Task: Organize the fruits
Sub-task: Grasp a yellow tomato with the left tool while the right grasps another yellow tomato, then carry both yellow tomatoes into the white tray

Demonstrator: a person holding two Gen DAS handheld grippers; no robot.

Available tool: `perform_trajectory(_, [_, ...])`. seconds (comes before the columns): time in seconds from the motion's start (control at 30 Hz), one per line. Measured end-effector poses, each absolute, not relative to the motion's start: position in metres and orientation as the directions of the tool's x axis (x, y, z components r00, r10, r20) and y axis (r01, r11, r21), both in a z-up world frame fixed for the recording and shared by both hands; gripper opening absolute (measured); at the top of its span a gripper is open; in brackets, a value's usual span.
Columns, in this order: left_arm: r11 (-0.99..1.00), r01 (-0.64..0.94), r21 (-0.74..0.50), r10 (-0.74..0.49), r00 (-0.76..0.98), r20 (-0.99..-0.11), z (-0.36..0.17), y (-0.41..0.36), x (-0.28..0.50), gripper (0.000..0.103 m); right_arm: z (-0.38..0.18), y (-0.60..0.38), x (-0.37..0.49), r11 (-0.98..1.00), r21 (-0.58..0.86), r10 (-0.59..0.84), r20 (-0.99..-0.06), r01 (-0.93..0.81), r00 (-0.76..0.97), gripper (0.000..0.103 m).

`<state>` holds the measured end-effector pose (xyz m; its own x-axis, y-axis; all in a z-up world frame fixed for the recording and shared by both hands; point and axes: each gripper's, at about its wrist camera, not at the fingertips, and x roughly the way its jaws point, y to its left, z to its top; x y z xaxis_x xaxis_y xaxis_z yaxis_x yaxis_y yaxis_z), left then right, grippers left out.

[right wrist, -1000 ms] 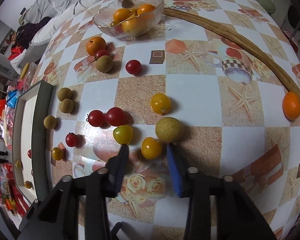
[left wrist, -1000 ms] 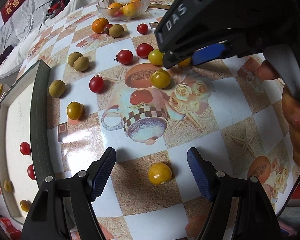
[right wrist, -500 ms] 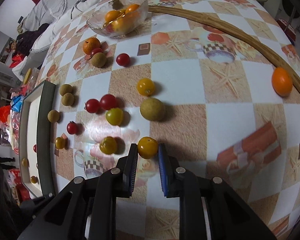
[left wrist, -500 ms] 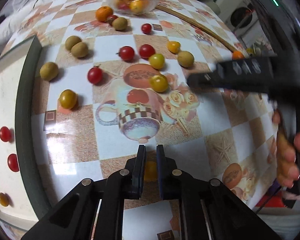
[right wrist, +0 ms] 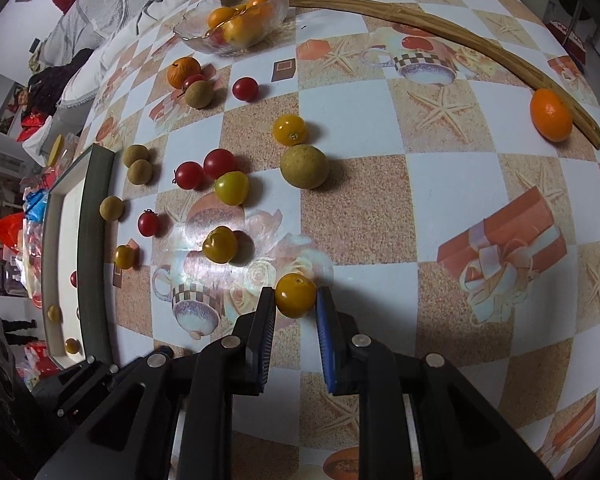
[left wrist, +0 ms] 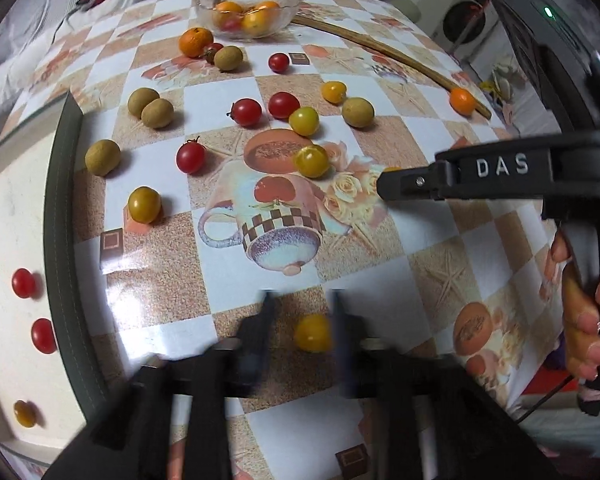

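Motion blur smears left gripper [left wrist: 302, 320] jaws around yellow tomato [left wrist: 312, 333].

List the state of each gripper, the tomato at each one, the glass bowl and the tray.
Left gripper: blurred, jaws apart around a tomato.
Yellow tomato at left gripper: between the jaws, contact unclear.
Right gripper: shut on a tomato.
Yellow tomato at right gripper: pinched between both pads.
Glass bowl: upright, holding orange fruit.
Tray: holds a few red and yellow tomatoes.
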<state>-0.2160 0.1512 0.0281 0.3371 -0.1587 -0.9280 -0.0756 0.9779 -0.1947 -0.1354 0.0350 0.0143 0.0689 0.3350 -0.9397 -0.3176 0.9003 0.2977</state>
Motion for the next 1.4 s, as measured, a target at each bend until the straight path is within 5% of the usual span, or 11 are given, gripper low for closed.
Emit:
perform_trajectory(0.43, [0.995, -0.009, -0.099, -0.091, 0.329, -0.94, 0.023, 0.133, -0.221, 0.057, 0.015, 0.026, -0.144, 0.91, 0.292, 0.325, -0.943, -0.296, 0.07, 0.022])
perform_trajectory(0.63, [0.998, 0.04, -0.04, -0.051, 0.335, -0.941, 0.021, 0.119, -0.225, 0.024, 0.015, 0.021, -0.148, 0.913, 0.288, 0.319, -0.945, -0.288, 0.069, 0.022])
perform_trajectory(0.97, [0.988, -0.04, -0.147, -0.126, 0.33, -0.935, 0.027, 0.139, -0.225, 0.023, 0.019, 0.026, -0.154, 0.909, 0.285, 0.319, -0.946, -0.305, 0.066, 0.022])
perform_trajectory(1.4, [0.952, -0.264, -0.155, -0.036, 0.408, -0.912, 0.06, 0.228, -0.239, 0.023, 0.035, 0.081, -0.161, 0.858, 0.293, 0.345, -0.937, -0.421, 0.052, 0.022])
